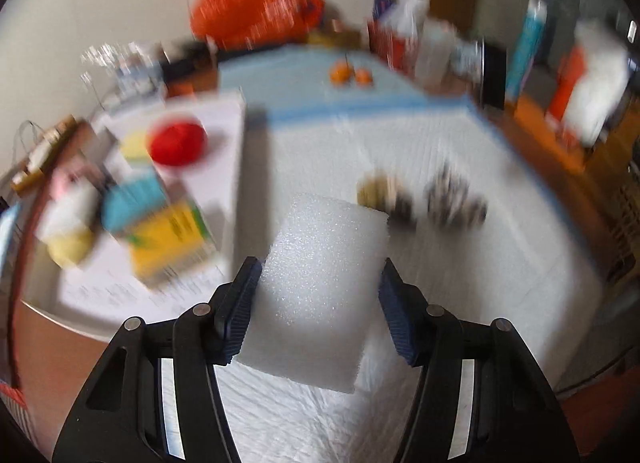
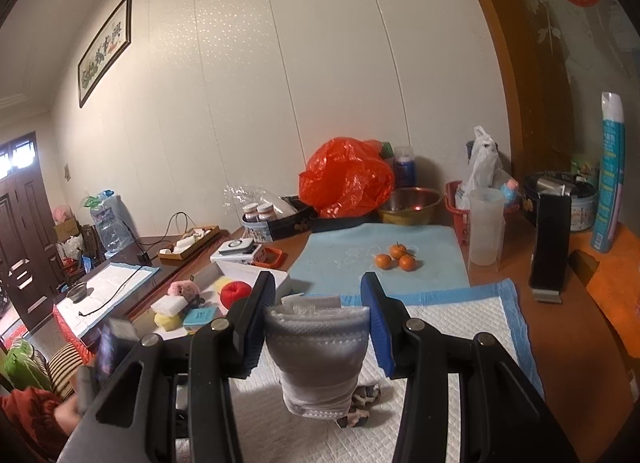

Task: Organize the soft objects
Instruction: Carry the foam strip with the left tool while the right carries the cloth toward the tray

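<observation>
The work surface is a wooden table [image 2: 552,327] against a cream panelled wall [image 2: 248,83]. A white quilted pad [image 1: 460,247] with a blue border covers the near part; a light blue mat [image 2: 352,259] lies beyond it and bears three tangerines [image 2: 396,257].

Left gripper [image 1: 320,299]: a white foam block [image 1: 320,283] stands between the jaws. The left pad touches its side; a narrow gap shows at the right pad, so a firm hold cannot be confirmed (the background in this view is motion-blurred). Two dark patterned items [image 1: 424,199] lie on the pad just beyond the block.

Right gripper [image 2: 318,323]: the jaws are clamped on a folded white cloth [image 2: 316,339], held above the pad. A dark patterned scrap [image 2: 364,399] lies on the pad beneath it.

To the left, a white tray [image 1: 232,167] holds soft items: a red ball [image 1: 178,143], yellow and blue sponges [image 1: 160,215] and a pink plush [image 2: 182,289].

Along the wall stand an orange bag [image 2: 344,179], a metal bowl [image 2: 410,205], a clear cup [image 2: 486,227] and a tall blue can [image 2: 610,175]. A framed picture [image 2: 105,49] hangs at upper left, and a dark door [image 2: 20,223] stands at far left.
</observation>
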Demonstrator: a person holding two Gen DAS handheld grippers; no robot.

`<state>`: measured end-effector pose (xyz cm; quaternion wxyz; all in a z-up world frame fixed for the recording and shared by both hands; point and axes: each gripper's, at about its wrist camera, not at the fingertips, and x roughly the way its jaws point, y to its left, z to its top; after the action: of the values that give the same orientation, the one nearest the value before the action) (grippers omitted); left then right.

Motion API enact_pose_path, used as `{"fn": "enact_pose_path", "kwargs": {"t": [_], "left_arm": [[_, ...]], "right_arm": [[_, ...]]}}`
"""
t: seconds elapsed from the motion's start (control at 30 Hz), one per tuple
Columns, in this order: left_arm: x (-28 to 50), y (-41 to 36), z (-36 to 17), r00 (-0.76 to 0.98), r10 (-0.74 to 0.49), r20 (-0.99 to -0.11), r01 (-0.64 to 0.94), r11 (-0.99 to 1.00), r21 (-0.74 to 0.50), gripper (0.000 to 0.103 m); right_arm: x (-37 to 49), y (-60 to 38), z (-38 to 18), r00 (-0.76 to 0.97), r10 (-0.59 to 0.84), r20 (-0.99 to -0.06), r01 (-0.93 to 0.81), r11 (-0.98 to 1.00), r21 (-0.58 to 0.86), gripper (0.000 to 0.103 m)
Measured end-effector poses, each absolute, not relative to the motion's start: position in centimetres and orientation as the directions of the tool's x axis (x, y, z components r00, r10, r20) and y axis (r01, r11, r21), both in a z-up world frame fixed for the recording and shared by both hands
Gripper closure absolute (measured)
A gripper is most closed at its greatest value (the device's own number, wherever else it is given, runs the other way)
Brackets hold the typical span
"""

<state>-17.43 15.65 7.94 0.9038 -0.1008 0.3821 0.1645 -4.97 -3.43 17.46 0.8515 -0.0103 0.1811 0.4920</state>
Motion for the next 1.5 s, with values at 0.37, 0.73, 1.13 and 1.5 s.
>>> {"fn": "enact_pose_path", "kwargs": {"t": [0.37,0.73,1.13,1.5], "left_arm": [[-22.3,20.4,20.6,0.779,0.403,-0.479,-0.495,0.866,-0.076,0.044],[-25.8,22.6,20.4,0.773,0.436,-0.46,-0.536,0.837,-0.108,0.044],[-29.0,26.3,19.5,0.745,0.471,-0.473,-0.585,0.802,-0.123,0.044],[-29.4,30.9,19.4,0.732,0.473,-0.491,-0.591,0.799,-0.111,0.044]], "right_arm": [[-7.4,-1.1,20.7,0.406,0.881,-0.242,-0.889,0.442,0.116,0.059],[-10.0,1.7,21.0,0.378,0.891,-0.252,-0.909,0.408,0.08,0.059],[-12.2,5.5,21.2,0.34,0.902,-0.267,-0.93,0.364,0.046,0.059],[-14.4,10.8,21.6,0.297,0.914,-0.277,-0.947,0.319,0.039,0.059]]}}
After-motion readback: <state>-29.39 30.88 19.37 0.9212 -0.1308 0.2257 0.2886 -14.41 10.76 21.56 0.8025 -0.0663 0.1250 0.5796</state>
